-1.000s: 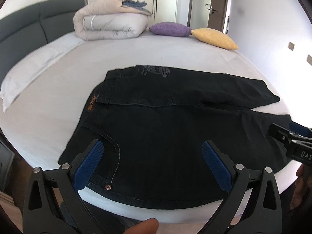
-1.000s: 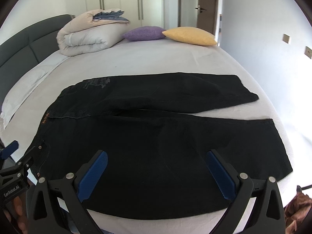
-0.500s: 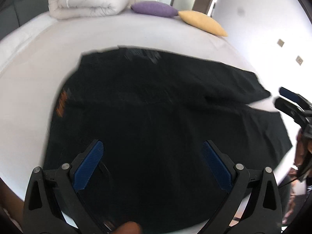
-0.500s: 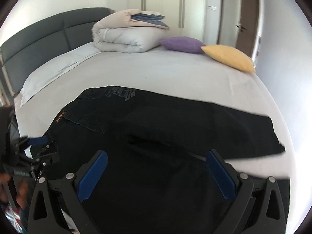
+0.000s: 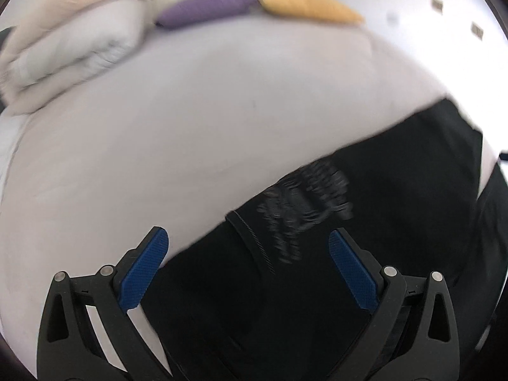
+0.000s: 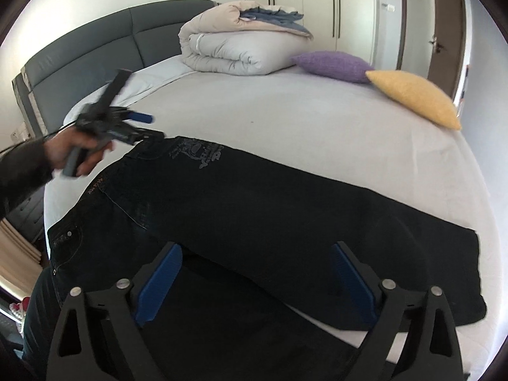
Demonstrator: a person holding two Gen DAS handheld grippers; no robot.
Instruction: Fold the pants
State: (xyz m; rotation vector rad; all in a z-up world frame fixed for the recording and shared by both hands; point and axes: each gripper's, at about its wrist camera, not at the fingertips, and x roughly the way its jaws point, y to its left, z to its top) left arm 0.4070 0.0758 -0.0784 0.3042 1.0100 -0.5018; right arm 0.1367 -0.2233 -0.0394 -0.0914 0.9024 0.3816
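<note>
Bed [image 6: 317,133]: duvet [image 6: 235,47], two cushions [image 6: 333,62]

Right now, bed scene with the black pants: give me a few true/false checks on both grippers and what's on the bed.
1. The left gripper has its jaws shut on the waistband. False: the jaws stand open, holding nothing.
2. The pants lie spread on the bed. True.
3. The right gripper is open. True.
4. The yellow cushion rests on the pants. False: it sits apart, at the far edge beside the purple cushion.
5. A folded duvet sits near the headboard. True.
</note>
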